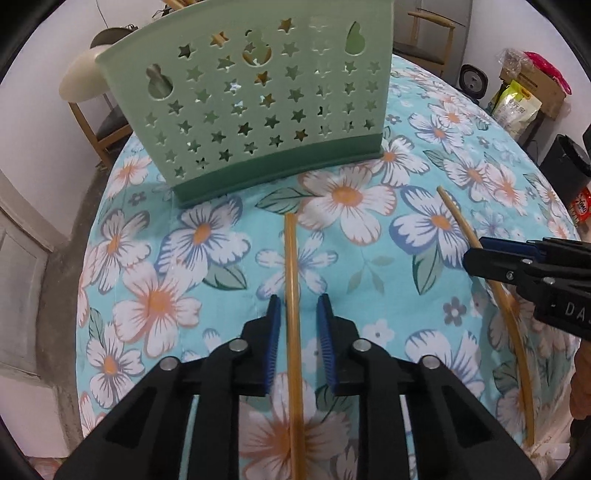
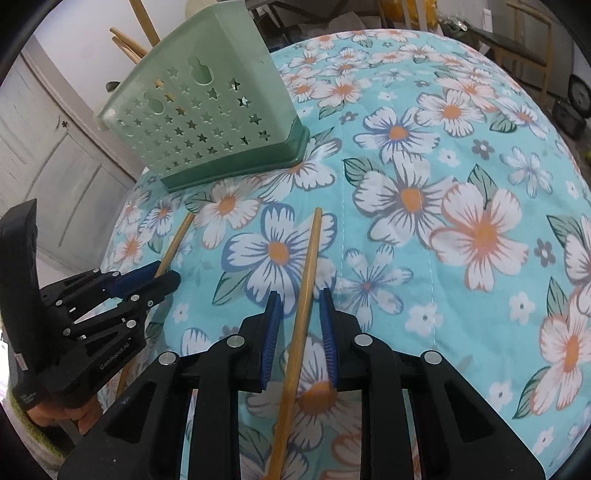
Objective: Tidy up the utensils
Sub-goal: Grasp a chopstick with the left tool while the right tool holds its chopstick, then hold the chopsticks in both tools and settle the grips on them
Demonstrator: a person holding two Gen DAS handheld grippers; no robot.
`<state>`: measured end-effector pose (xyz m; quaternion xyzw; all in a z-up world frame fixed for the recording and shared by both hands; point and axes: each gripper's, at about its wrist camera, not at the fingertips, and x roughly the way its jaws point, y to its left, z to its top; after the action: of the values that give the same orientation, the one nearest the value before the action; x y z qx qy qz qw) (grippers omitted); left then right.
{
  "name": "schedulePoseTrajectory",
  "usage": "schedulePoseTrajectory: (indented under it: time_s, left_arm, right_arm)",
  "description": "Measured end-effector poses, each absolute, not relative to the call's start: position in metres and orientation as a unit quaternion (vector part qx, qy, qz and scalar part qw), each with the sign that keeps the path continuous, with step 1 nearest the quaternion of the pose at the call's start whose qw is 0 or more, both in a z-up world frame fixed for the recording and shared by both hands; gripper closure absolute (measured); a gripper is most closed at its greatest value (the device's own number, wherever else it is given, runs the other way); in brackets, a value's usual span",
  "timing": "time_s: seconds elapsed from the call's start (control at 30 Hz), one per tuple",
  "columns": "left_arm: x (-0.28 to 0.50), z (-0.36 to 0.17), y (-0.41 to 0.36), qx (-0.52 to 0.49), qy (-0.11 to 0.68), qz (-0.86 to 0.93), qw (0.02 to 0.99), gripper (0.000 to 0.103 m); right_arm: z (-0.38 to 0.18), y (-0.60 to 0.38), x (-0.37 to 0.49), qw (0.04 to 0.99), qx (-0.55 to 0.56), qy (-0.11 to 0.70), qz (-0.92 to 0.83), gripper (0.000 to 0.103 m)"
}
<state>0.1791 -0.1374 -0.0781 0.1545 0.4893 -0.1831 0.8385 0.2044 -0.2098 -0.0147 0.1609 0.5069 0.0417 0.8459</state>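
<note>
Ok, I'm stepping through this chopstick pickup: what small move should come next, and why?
Probably close both claws. The left claw straddles one chopstick and the right claw straddles the other chopstick, with gaps at the pads; both sticks lie flat on the tablecloth.

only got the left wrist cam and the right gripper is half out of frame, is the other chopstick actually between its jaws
Observer: Yes. The right wrist view shows the chopstick running between the jaws of the right gripper, with a gap on each side, so it is not clamped.
Operator: ok and the green holder, anything in it already
Observer: Several wooden sticks stand out of the top of the green utensil holder, at its left end.
Operator: does its end wall have holes too
Observer: The end wall nearest the right gripper is plain; no cut-outs show on it.
</note>
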Motion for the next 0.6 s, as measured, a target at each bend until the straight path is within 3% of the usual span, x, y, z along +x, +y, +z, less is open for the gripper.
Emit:
schedulePoseTrajectory:
  time_s: [0.17, 0.6]
  left_arm:
    - [0.179, -0.08, -0.148, 0.168, 0.482, -0.179, 0.841, 0.094]
    - [0.176, -0.081, -0.152, 0.181, 0.472, -0.177, 0.844, 0.097]
  right_arm:
    - [-0.017, -0.208, 0.208, 0.848, 0.16, 0.504, 0.037, 0.094]
    - [-0.015, -0.21, 0.211, 0.848, 0.166, 0.502, 0.038, 0.096]
